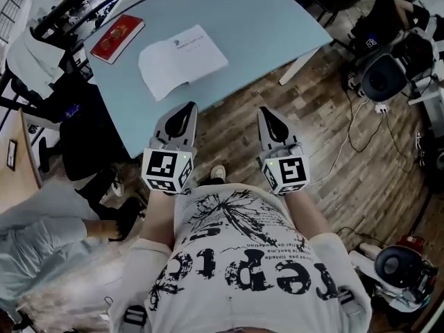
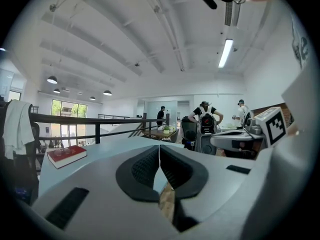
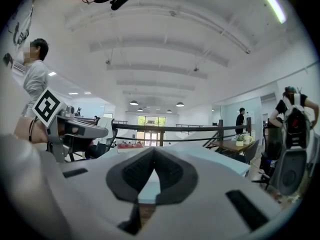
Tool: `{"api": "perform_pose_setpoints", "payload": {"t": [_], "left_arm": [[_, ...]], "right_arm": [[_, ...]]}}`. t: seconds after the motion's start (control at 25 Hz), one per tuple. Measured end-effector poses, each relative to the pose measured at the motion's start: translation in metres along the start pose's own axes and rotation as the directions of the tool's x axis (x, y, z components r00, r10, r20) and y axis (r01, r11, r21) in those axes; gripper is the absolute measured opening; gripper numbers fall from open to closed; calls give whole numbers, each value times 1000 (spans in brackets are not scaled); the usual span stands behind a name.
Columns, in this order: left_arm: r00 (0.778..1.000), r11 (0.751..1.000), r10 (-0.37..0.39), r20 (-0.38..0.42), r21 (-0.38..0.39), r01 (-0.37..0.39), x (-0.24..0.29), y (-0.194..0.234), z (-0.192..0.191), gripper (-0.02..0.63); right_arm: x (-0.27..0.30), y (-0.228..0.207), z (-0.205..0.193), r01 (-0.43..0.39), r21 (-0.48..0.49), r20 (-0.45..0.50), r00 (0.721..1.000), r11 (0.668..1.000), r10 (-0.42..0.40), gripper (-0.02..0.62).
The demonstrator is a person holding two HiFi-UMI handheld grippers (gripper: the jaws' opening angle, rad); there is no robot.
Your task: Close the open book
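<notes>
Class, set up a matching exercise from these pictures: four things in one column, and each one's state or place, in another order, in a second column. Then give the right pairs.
Column one
A. open white-paged book
B. red hardcover book
C. pale blue table
D. grey two-jaw left gripper

Column two
1. jaws together, nothing between them
2. closed, near the table's left edge
3. lying spread flat, pages up
4. bears both books

Pairs: A-3, B-2, C-4, D-1

The open book (image 1: 182, 60) lies flat, white pages up, on the pale blue table (image 1: 257, 19).
</notes>
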State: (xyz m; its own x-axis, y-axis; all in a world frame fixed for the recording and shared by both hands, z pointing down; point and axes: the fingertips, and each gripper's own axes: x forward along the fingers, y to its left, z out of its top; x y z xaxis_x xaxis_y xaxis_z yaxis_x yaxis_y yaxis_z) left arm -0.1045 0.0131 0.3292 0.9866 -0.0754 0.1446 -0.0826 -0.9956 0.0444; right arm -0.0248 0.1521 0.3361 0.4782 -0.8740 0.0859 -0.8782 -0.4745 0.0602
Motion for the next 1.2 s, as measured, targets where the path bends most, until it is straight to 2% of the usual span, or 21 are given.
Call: {"api": "perform_pose_setpoints", "payload": {"t": [0.2, 0.4, 0.56, 0.72, 0.84, 0.96, 1.12, 1.2], "left_arm": [[999, 999, 34, -26, -25, -34, 31, 47, -2, 20], [995, 995, 85, -43, -48, -87, 52, 78, -10, 20], [984, 983, 170, -55, -65, -173, 67, 102, -18, 20], [958, 955, 280, -69, -85, -285, 85, 123, -23, 20], [929, 923, 364, -74, -104, -370, 101, 134, -24, 20], [886, 875, 457, -72, -144, -463, 110, 147, -28, 20], [805, 776, 588, -79, -225, -589, 112, 160, -42, 20], [767, 718, 636, -86, -299, -629, 112, 161, -57, 20]], "right_arm": [[61, -7, 0, -19, 17, -19, 1000, 1000, 20, 11], [109, -10, -11, -74, 21, -40, 996, 997, 75, 11], [150, -16, -20, -158, 18, -50, 986, 987, 159, 11], [197, -27, -20, -270, 8, -47, 962, 963, 270, 11], [231, -38, -18, -354, 1, -52, 934, 935, 354, 11], [264, -46, -20, -438, -1, -67, 897, 899, 437, 11], [305, -46, -23, -559, -20, -82, 827, 829, 556, 11], [321, -43, -27, -611, -27, -91, 790, 791, 607, 11]]}}
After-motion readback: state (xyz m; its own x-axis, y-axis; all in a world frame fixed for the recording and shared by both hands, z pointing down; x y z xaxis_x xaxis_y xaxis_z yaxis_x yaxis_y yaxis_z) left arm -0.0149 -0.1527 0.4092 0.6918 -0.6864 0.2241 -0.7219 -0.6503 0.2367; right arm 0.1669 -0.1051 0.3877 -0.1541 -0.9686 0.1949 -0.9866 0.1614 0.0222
